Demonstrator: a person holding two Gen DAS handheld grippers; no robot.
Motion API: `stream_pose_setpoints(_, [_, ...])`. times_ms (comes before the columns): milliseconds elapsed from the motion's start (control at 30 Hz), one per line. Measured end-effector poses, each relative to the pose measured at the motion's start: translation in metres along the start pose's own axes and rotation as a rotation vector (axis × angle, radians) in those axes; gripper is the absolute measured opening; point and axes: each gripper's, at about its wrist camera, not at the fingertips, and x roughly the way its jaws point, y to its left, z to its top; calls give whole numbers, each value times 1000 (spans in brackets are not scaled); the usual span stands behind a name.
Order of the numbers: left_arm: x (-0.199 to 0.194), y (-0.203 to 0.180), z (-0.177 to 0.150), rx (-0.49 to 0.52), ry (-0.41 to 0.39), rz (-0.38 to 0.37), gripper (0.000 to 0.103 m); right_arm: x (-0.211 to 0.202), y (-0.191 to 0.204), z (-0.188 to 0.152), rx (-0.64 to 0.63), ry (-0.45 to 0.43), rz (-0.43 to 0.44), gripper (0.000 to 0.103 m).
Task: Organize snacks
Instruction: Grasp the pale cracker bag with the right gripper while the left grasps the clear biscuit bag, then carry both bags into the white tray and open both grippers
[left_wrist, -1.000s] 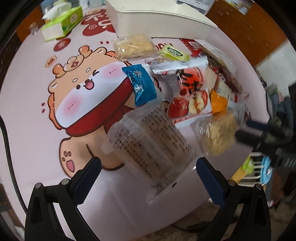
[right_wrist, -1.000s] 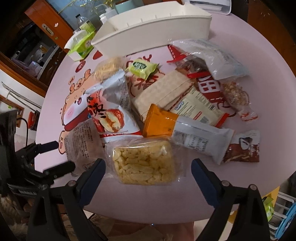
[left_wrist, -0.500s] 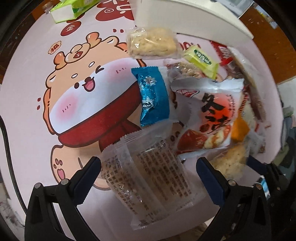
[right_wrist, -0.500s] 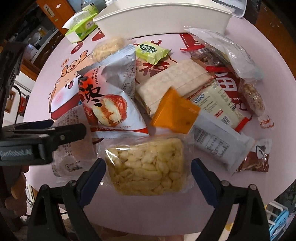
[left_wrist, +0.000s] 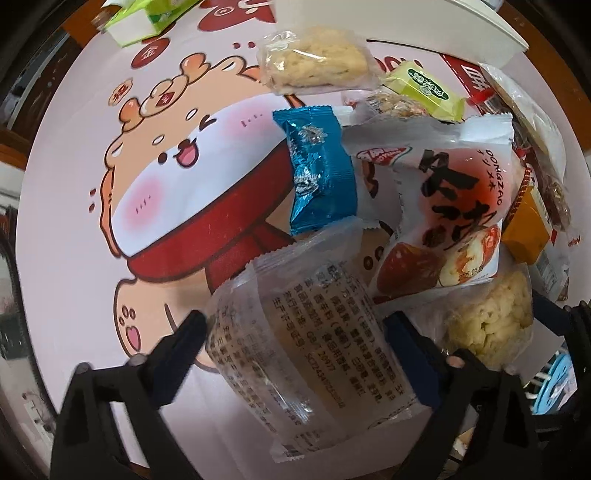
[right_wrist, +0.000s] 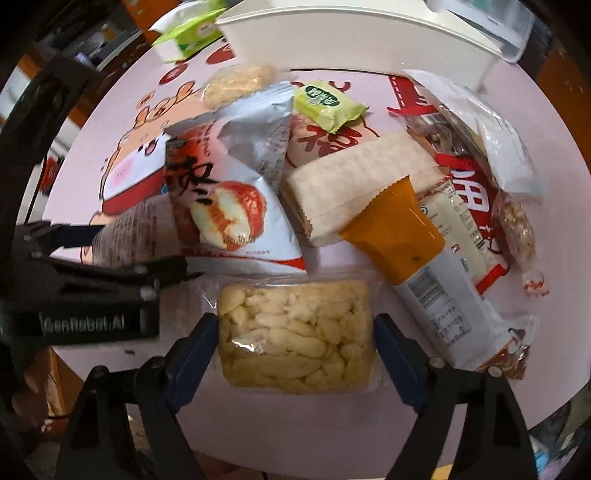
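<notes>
Snack packets lie in a pile on a round pink table (left_wrist: 66, 236). My left gripper (left_wrist: 295, 332) has its two fingers against the sides of a clear packet with printed text (left_wrist: 306, 339), closed on it. My right gripper (right_wrist: 293, 332) has its fingers against both sides of a clear packet of yellow puffed pieces (right_wrist: 295, 336), which also shows in the left wrist view (left_wrist: 487, 325). The left gripper shows at the left of the right wrist view (right_wrist: 110, 273).
A white bin (right_wrist: 354, 37) stands at the table's far side. Beside it is a green tissue box (right_wrist: 188, 33). Around the held packets lie a red-and-white date bag (right_wrist: 229, 210), a blue packet (left_wrist: 321, 170), an orange packet (right_wrist: 399, 229) and a green packet (right_wrist: 325, 103).
Both grippers have moved forward and down onto their packets. Their jaws have closed in from wide open until the fingers touch the packet sides.
</notes>
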Motion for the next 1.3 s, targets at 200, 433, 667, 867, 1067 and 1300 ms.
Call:
stream_pose_setpoints(200, [-6,16,-16,-64,-12,-22,79,-21,-7,-5,-63,-62,38,84])
stream_pose_setpoints(433, [-40,29,-45,-166,-74,-10,77,-66,-19,-7,-154,-208,36,84])
stream_pose_setpoints(667, [-128,15,-63,-230,-269,9,77,-112,-53,1,-189,-312,25,84])
stream_pose_setpoints(867, [-204,-15,-50,-225,-462,-1,77,-164,-82,28,-207,-432,11,84])
stream_pose_setpoints(1067, [-273,-53,-17,-169,-619,38,77,-224,-105,75,-166,-590,-15,84])
stream_pose_setpoints(1300, [-334,-64,48,-128,-744,79,77,-269,-128,141,-93,-736,-69,84])
